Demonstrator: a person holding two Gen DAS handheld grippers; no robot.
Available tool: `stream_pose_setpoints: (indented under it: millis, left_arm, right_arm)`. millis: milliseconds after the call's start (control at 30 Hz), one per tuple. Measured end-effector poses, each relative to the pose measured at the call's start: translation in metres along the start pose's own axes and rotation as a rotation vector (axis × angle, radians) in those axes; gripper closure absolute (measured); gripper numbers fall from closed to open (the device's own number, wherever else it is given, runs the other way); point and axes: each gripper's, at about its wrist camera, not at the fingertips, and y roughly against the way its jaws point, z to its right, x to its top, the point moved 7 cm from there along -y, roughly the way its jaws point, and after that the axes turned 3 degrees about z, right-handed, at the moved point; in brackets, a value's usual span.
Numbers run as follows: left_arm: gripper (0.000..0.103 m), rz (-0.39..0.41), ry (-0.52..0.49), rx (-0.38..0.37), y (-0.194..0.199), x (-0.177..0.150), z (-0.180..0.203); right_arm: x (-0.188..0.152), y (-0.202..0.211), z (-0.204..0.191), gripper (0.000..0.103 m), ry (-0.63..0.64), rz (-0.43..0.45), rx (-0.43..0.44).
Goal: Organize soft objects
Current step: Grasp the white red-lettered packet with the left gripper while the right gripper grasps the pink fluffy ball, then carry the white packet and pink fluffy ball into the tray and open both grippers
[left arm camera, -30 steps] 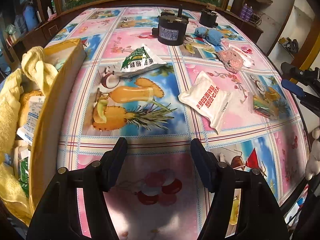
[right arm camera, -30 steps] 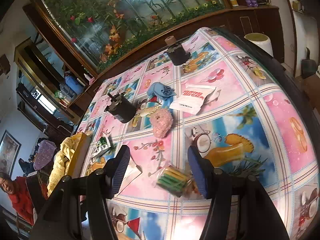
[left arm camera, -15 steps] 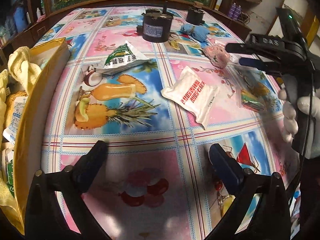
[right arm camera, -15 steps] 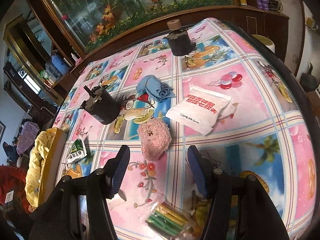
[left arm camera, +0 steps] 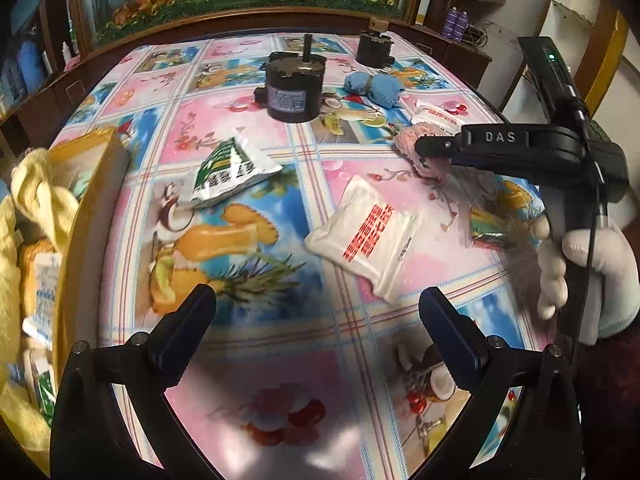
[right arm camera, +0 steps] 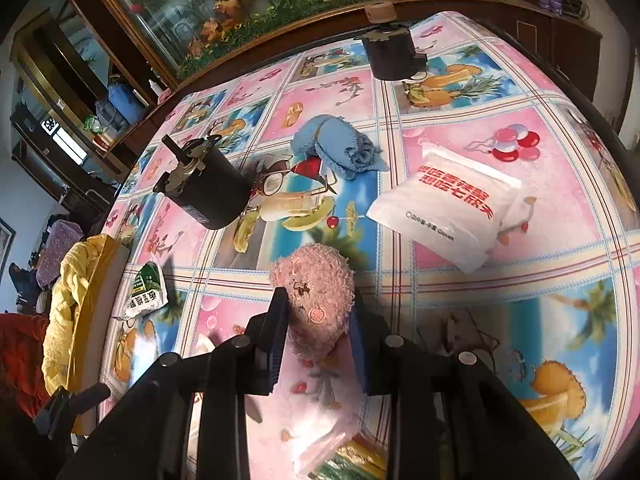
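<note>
Table [left arm camera: 248, 368] w/ glossy plastic-looking cloth, printed fruit pics, glare spots. Pink plush toy [right arm camera: 320, 300]: fuzzy, shaggy pile, matt. Blue towel [right arm camera: 340, 148]: soft terry cloth, rough nap. White packet [right arm camera: 444, 204] & green-white packet [left arm camera: 228, 172]: smooth shiny plastic film, crinkled. Black canister [left arm camera: 294, 88]: matt body, dull metal top & shaft. Right tongs [right arm camera: 318, 344] & left tongs [left arm camera: 316, 320]: matt black plastic, ribbed blue pads [right arm camera: 276, 340], small metal screws. Yellow towel [left arm camera: 36, 200]: soft cloth. White glove [left arm camera: 592, 276]: knit fabric.
</note>
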Motion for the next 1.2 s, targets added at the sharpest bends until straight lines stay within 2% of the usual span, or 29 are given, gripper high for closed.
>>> stream_pose_setpoints:
  millis: [100,233,300,367,433,467,533,567,800,1000,1200]
  left_arm:
    - [0.001,0.012,-0.084,0.007,-0.017,0.017,0.016]
    - [0.001,-0.016,-0.181,0.037,-0.05,0.031,0.031]
    - [0.0,-0.045,-0.19,0.05,-0.062,0.032,0.031]
    - [0.0,-0.055,-0.145,0.001,-0.065,0.029,0.03]
    - [0.001,-0.055,-0.155,-0.003,-0.064,0.026,0.032]
    - [0.005,-0.049,-0.164,-0.006,-0.062,0.024,0.034]
    - [0.033,-0.023,-0.182,-0.033,-0.054,0.023,0.039]
    - [0.058,-0.019,-0.18,-0.044,-0.051,0.024,0.04]
    - [0.06,-0.007,-0.104,-0.086,-0.039,0.022,0.031]
    - [0.059,0.048,-0.03,-0.106,-0.006,0.019,0.021]
    - [0.059,0.117,0.023,-0.086,0.04,0.01,0.002]
  right_arm:
    - [-0.002,0.019,0.007,0.075,-0.033,0.051,0.069]
    - [-0.001,0.035,0.02,0.074,-0.077,0.112,0.1]
    - [0.0,0.039,0.026,0.074,-0.095,0.137,0.11]
    - [0.0,0.041,0.028,0.074,-0.109,0.151,0.129]
    - [0.001,0.04,0.029,0.074,-0.115,0.152,0.136]
    - [0.001,0.038,0.028,0.074,-0.117,0.151,0.143]
    - [0.0,0.037,0.025,0.074,-0.113,0.145,0.152]
    - [0.0,0.036,0.024,0.074,-0.108,0.144,0.152]
    - [-0.003,0.035,0.024,0.074,-0.102,0.148,0.139]
    - [-0.004,0.035,0.022,0.074,-0.092,0.155,0.143]
    - [-0.006,0.046,0.01,0.074,-0.062,0.16,0.135]
